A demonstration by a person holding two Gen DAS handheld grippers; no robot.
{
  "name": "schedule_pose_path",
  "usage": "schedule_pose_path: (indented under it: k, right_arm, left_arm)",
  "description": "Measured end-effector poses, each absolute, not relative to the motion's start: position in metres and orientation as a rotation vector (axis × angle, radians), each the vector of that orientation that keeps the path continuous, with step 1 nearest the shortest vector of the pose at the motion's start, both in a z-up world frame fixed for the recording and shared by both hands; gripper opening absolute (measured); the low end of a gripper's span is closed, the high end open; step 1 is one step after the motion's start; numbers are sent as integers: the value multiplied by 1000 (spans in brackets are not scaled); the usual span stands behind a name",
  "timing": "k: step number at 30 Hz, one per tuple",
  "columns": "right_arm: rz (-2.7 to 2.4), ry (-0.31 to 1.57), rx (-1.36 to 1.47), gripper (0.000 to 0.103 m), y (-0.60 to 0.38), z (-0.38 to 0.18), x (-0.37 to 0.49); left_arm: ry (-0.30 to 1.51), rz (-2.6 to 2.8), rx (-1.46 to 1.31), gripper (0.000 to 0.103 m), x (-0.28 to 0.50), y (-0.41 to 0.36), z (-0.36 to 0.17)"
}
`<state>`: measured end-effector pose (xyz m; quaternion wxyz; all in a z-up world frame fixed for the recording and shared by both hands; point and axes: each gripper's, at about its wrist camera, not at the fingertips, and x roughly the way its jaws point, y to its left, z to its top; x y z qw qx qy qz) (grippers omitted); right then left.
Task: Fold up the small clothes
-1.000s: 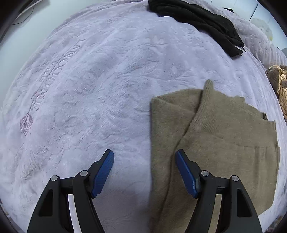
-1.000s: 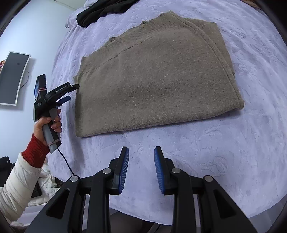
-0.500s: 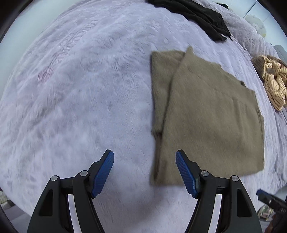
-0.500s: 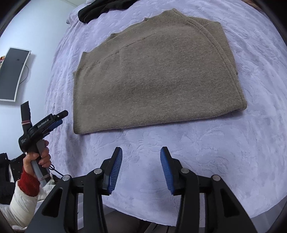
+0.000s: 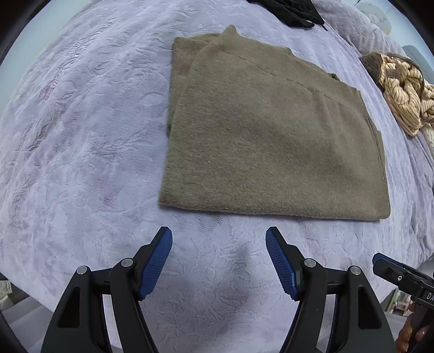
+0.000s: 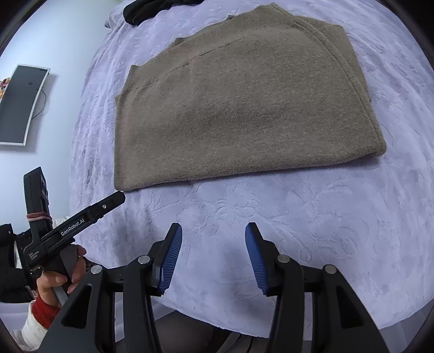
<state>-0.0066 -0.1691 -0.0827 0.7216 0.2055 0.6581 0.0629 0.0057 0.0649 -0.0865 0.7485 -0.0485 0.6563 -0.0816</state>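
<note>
A folded olive-brown knitted garment (image 5: 271, 135) (image 6: 238, 108) lies flat on the lavender bedspread (image 5: 81, 149) (image 6: 298, 211). My left gripper (image 5: 218, 244) hovers open over bare bedspread just short of the garment's near edge, nothing between its blue pads. My right gripper (image 6: 213, 241) also hangs above the bedspread in front of the garment; its jaws are opening and hold nothing. In the right wrist view the left gripper (image 6: 108, 203) is at the lower left, held in a hand (image 6: 58, 279) with a red cuff. The right gripper's tip (image 5: 393, 268) shows at the lower right of the left wrist view.
A black garment (image 5: 290, 10) (image 6: 152, 8) lies at the far end of the bed. A tan striped piece of clothing (image 5: 401, 89) sits at the right side. A dark monitor (image 6: 19, 103) hangs on the wall left of the bed. The bed's near edge runs just below both grippers.
My left gripper has pulled back off the garment toward the bed's near edge, so the whole fold now lies ahead of it. The right gripper's jaws have widened while it stayed in place.
</note>
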Motion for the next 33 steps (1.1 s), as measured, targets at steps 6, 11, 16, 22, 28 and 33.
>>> schedule_pose_path:
  k: [6, 11, 16, 22, 28, 33]
  right_arm:
    - [116, 1459, 425, 70, -173, -86, -8]
    - [117, 1473, 416, 78, -171, -91, -4]
    - [123, 1489, 406, 78, -166, -95, -2]
    - [136, 1499, 394, 78, -162, -97, 1]
    - [141, 1502, 391, 78, -162, -100, 7]
    - [151, 1520, 376, 78, -158, -108, 13]
  left_arm:
    - [1460, -168, -128, 73, 8, 61, -98]
    - [1444, -163, -137, 103, 11, 62, -102]
    - [1474, -179, -202, 103, 15, 69, -107]
    - [1526, -123, -358, 103, 17, 95, -132]
    - [1472, -196, -551, 103, 16, 110, -132]
    - [1425, -284, -735, 103, 23, 104, -136]
